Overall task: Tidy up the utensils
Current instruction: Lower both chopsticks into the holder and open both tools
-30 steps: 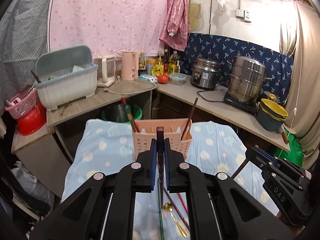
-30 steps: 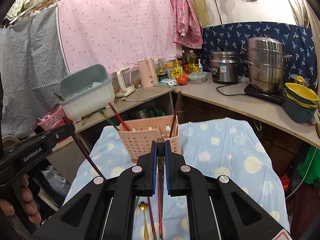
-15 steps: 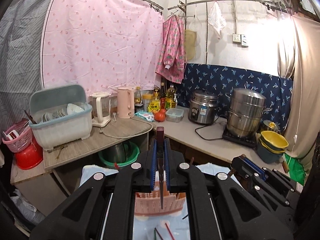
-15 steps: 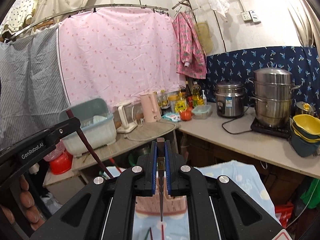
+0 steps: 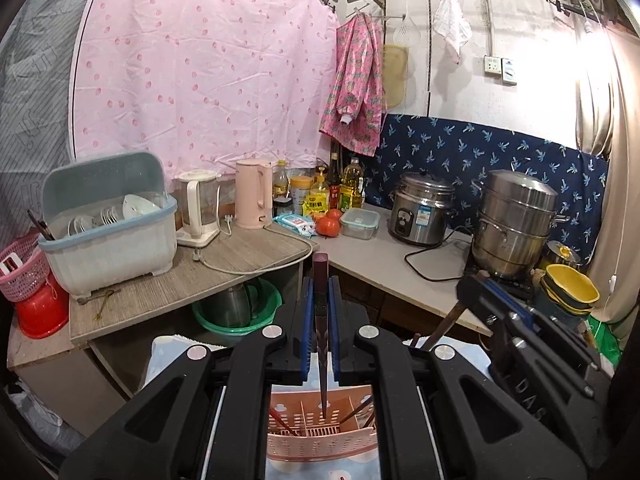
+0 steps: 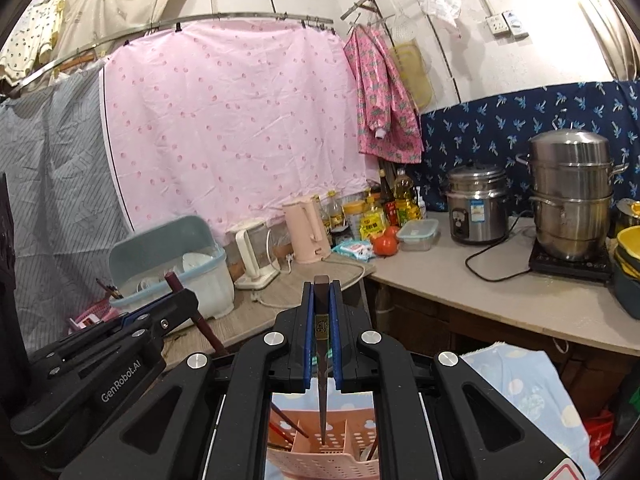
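One dark chopstick (image 5: pixel 321 312) is clamped upright in the left gripper (image 5: pixel 321 300), another chopstick (image 6: pixel 321 320) in the right gripper (image 6: pixel 321 304), tips over the pink basket (image 5: pixel 320 444) (several utensils already inside); release remains.

**Layout over the basket**

Both grippers are hanging above the basket (image 5: pixel 320 446), the left gripper (image 5: pixel 321 300) sitting left of the right gripper (image 6: pixel 321 300). Each chopstick (image 5: pixel 321 320) is pointing down into a middle compartment. Behind, the kettle (image 5: pixel 252 194) is standing on the counter (image 5: pixel 240 256).
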